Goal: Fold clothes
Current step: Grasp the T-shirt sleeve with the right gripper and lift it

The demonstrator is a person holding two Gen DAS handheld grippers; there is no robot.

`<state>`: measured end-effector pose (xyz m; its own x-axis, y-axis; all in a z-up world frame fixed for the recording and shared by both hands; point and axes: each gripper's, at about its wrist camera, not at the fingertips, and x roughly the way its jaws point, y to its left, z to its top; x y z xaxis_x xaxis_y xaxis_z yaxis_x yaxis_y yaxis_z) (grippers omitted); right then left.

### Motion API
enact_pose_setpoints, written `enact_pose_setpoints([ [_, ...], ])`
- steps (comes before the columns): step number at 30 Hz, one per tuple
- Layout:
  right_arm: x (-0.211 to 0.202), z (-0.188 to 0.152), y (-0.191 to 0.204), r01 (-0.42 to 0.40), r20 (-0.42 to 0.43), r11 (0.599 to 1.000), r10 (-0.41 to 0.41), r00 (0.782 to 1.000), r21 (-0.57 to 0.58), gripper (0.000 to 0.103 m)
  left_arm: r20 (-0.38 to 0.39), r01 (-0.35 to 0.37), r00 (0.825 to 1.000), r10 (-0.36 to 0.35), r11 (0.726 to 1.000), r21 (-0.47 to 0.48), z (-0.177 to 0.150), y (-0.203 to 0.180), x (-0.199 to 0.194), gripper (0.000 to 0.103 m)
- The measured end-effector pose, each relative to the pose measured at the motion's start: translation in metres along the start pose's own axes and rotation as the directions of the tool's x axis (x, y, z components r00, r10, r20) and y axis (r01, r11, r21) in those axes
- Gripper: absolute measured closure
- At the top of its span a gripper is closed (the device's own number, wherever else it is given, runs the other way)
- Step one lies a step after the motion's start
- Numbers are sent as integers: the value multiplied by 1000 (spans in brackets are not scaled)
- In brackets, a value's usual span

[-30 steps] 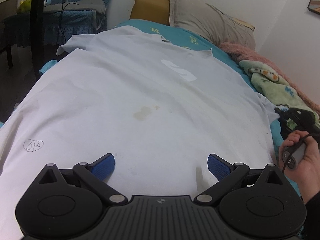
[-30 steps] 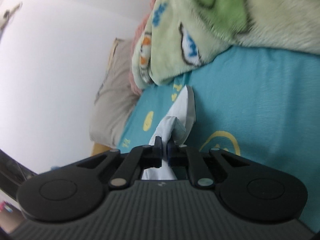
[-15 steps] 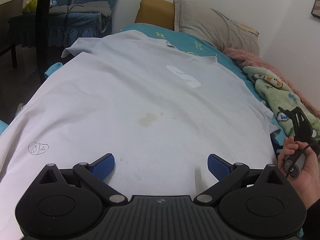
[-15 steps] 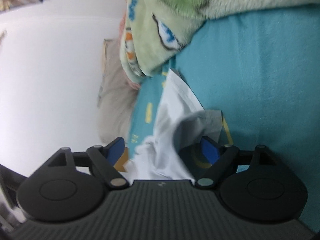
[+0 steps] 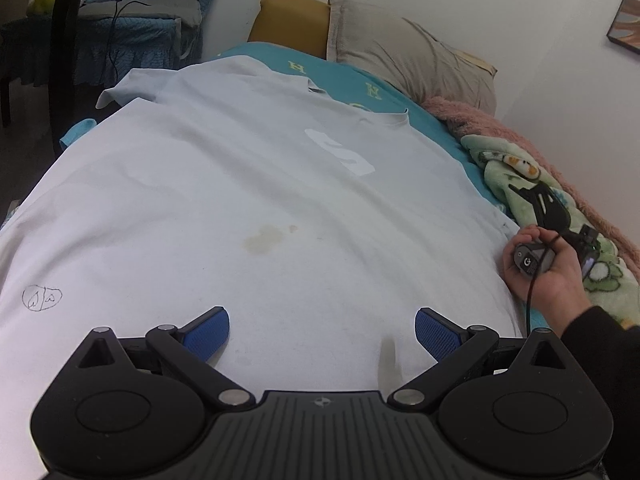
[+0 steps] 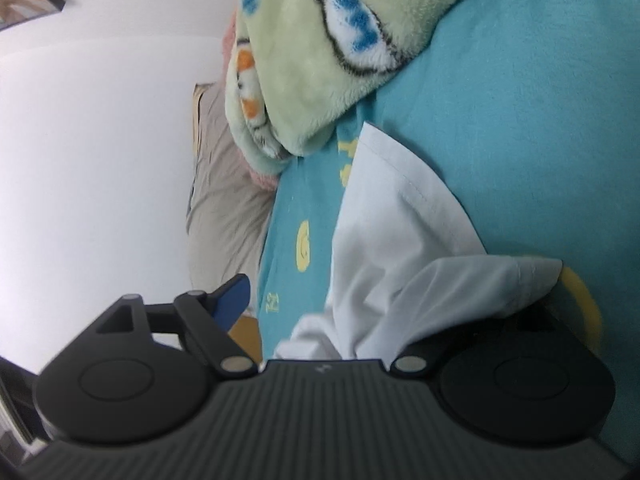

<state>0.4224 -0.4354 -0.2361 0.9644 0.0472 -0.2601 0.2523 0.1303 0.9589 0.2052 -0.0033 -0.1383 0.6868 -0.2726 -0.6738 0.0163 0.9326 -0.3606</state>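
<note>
A white T-shirt (image 5: 260, 200) with a brownish stain lies spread flat on the bed, collar at the far end. My left gripper (image 5: 322, 334) hovers over its near hem, open, with nothing between its blue pads. At the shirt's right edge a hand (image 5: 548, 276) holds my right gripper (image 5: 538, 204), which points at the sleeve. In the right wrist view the loose sleeve (image 6: 400, 240) lies on the teal sheet between the jaws of the right gripper (image 6: 380, 308). Those jaws are closing but do not press the cloth. The sleeve's fold hides the right finger.
A green plush blanket (image 6: 320, 60) and a pink one (image 5: 480, 120) lie along the wall side, right of the sleeve. A grey pillow (image 5: 408, 52) sits at the head of the bed. The bed drops off on the left towards dark furniture (image 5: 100, 40).
The right gripper was shut on the bunched sleeve, then opened and let it go. It has drawn back, and the sleeve now lies loose on the sheet. The left gripper stayed put.
</note>
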Motion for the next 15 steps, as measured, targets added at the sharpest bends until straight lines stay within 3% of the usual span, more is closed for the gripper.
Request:
enact_pose_setpoints([
  [1, 4, 1, 7, 33, 3, 998, -33, 999, -53, 38, 0, 2, 1000, -2, 1000, -5, 0, 1, 0, 2],
  [3, 9, 4, 21, 98, 20, 983, -96, 995, -155, 72, -1, 10, 1000, -10, 1000, -23, 1, 4, -2, 3],
  [5, 6, 5, 35, 159, 56, 956, -150, 987, -247, 93, 7, 15, 1000, -15, 999, -37, 4, 6, -5, 3],
  [11, -19, -7, 98, 251, 172, 824, -188, 967, -508, 95, 3, 9, 1000, -9, 999, -34, 13, 14, -15, 4],
  [15, -23, -32, 153, 293, 240, 698, -176, 955, -654, 95, 16, 6, 1000, -5, 998, -64, 19, 23, -25, 4],
])
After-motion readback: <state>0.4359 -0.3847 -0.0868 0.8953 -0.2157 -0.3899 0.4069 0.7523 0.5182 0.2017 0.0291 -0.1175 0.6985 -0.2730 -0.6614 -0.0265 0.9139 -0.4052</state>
